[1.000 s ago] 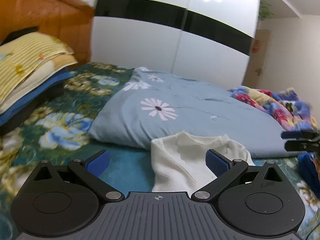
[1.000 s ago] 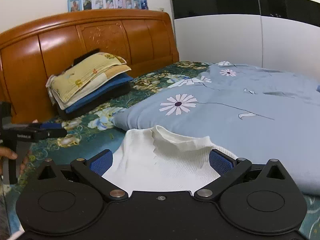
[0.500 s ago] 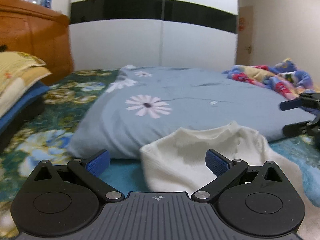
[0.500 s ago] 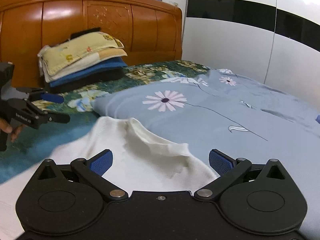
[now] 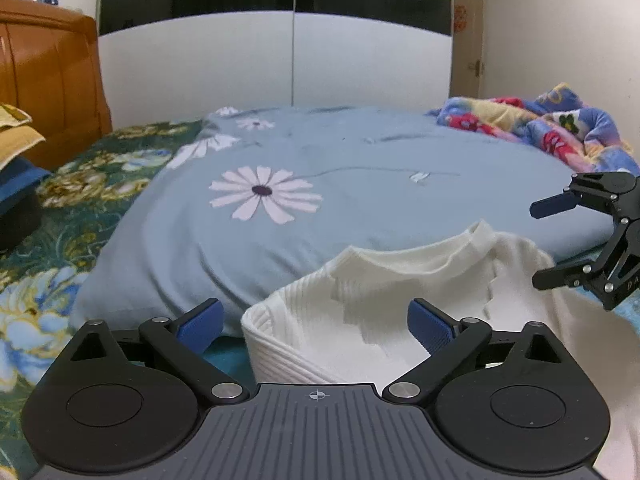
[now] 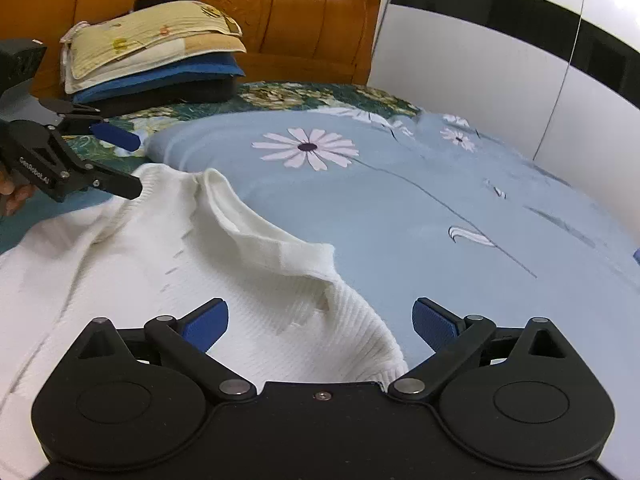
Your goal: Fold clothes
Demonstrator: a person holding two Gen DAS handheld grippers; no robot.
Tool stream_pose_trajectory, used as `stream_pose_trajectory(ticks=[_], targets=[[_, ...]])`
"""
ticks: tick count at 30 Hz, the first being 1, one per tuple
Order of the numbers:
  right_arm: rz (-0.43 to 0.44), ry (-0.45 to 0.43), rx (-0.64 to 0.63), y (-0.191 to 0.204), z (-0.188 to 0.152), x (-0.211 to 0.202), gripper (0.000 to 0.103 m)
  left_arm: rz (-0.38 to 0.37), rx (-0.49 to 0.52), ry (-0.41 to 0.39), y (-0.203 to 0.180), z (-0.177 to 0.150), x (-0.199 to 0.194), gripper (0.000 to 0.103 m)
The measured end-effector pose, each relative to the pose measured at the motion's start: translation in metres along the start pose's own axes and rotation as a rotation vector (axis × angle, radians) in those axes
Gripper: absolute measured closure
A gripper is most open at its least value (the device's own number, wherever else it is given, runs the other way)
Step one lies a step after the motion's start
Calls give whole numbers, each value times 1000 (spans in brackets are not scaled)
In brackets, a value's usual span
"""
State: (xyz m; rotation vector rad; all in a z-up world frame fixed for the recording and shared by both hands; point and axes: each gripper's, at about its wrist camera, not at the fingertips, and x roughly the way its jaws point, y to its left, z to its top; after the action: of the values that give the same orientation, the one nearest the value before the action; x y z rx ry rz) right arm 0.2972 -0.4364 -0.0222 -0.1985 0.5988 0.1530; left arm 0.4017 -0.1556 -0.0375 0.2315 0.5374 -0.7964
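Two grippers hang over one white sweater (image 5: 384, 292), both with jaws spread wide and nothing between the pads. The sweater lies on the bed, its collar end resting against the edge of a blue quilt (image 5: 304, 184) with a daisy print, its body running back toward the cameras and out of view below them.

The left gripper (image 5: 316, 322) faces the sweater's left shoulder, which shows as a rounded ribbed fold just ahead of its fingers. The right gripper (image 6: 320, 322) faces the other shoulder, where the knit curls down onto the quilt. Each gripper also shows in the other's view, at the far side of the collar, and open there too.

Judging by this, the step in hand is the approach for a first grasp: one gripper to each shoulder, before the sweater is lifted, spread or folded. No fold looks deliberate yet; the cloth is rumpled near the collar, and how the sleeves lie cannot be seen.

The next move seems to call for each gripper to come down and forward until one finger slides under the shoulder edge, then to close on the knit alone. The risk on the right is catching the quilt along with the sweater, since the two touch there. The knit looks thick and soft, so a shallow pinch could slip.

A stack of pillows (image 6: 152, 56) sits well apart by the headboard (image 6: 240, 4).
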Motion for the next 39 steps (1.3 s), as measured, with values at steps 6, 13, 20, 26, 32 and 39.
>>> stream_pose_trajectory(ticks=[6,13,20,26,32,39], targets=[[-13,36,-24,-8,-6,26,13,32,0,21,4,3,17,11],[-9,83,-43,-8,-7,43,40,27,-8,115,4,5,37,10],[-27,102,-26,-10,-5,47,60,23,19,184,-1,2,49,26],[-23,124,-27,-12,-2,44,84,58,-9,154,3,-1,43,70],[-19,114,-46,-1,0,33,90,68,-50,111,6,-1,27,94],[-19,70,-28,10,5,1,91,65,-45,45,-4,7,1,96]])
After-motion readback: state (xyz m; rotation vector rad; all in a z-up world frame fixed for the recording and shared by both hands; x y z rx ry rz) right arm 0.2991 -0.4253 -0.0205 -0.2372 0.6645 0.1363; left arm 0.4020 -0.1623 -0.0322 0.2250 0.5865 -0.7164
